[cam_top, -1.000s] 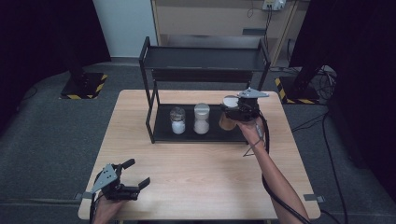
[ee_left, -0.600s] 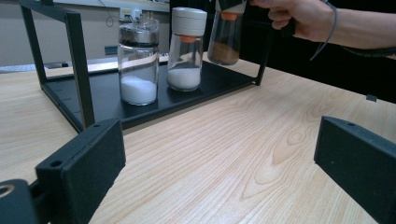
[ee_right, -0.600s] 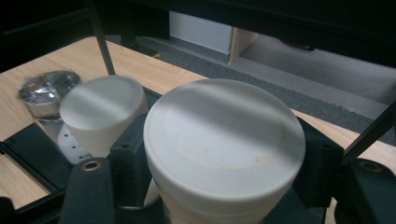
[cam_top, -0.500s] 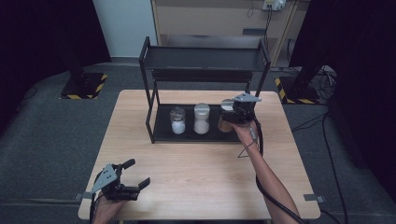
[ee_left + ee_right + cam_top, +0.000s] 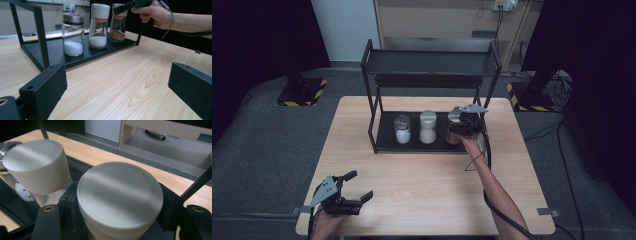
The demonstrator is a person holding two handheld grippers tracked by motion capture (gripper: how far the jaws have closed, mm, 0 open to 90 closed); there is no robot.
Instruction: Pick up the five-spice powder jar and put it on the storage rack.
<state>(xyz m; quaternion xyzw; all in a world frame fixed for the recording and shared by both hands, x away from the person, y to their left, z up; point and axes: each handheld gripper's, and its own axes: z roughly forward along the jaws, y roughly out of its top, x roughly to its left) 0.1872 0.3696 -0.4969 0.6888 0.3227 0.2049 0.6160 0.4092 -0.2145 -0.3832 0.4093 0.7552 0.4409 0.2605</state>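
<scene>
The right tongs (image 5: 460, 126) are clamped on the white cap of the clear glass jar with brown powder (image 5: 117, 27), one black jaw pressed against each side of the cap, as the right gripper view shows with the round white lid (image 5: 120, 200) filling the space between them. Gripping the cap from above seems the sensible hold here: the glass body stands close to its neighbour, and the shelf above leaves room only at the front. The jar stands at the right end of the lower tray of the black metal two-tier rack (image 5: 432, 65), its base appearing to rest on the tray in the left gripper view, so it looks to be just set down or about to be lifted.

Just beside these tongs, to their left, stands the white-capped glass jar of white grains (image 5: 428, 128), close but apart from the held one. Further left is the metal-lidded glass jar of white powder (image 5: 402, 129), so the three form a tidy row.

Well away, at the near left corner of the pale wooden surface (image 5: 422, 190), the left tongs (image 5: 354, 187) lie spread and empty, jaws wide apart, seemingly parked clear of the work.
</scene>
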